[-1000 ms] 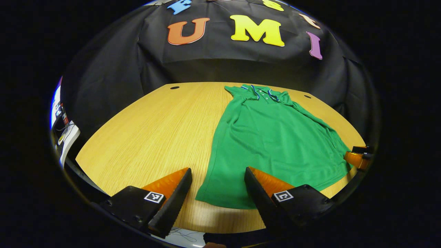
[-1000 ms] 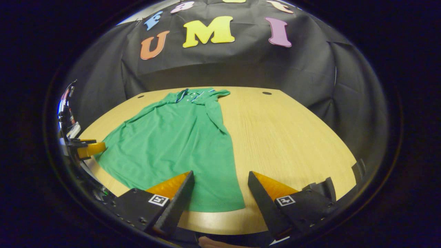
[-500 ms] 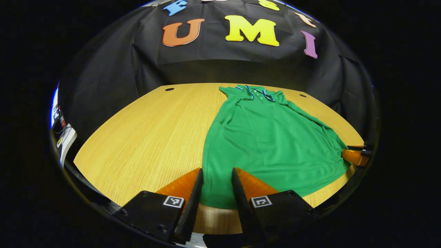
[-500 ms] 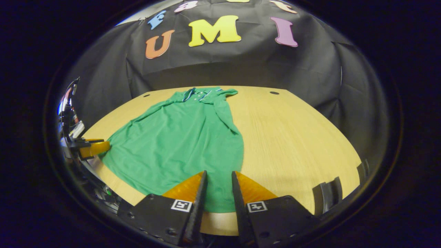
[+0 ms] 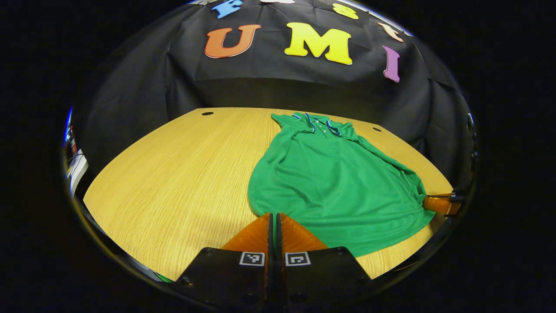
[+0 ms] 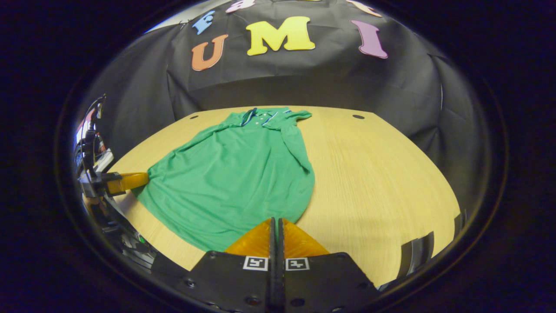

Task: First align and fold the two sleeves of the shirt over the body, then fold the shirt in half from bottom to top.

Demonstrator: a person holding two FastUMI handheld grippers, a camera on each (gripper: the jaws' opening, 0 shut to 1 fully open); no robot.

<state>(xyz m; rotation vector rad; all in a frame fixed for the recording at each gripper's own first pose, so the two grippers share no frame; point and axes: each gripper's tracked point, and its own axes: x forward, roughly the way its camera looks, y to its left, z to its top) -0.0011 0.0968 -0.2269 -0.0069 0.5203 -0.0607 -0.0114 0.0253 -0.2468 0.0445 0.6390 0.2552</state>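
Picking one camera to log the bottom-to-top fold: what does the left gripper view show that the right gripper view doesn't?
Left gripper view: left tongs shut on the green shirt at its hem corner; right tongs far off at the other corner.

Right gripper view: right tongs shut on the hem; left tongs far off.

Both: the shirt, sleeves folded in, collar far away, on the wooden table.

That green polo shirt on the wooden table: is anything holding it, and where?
Yes. Both grippers, left and right, have jaws closed on the green polo shirt at its bottom hem corners.
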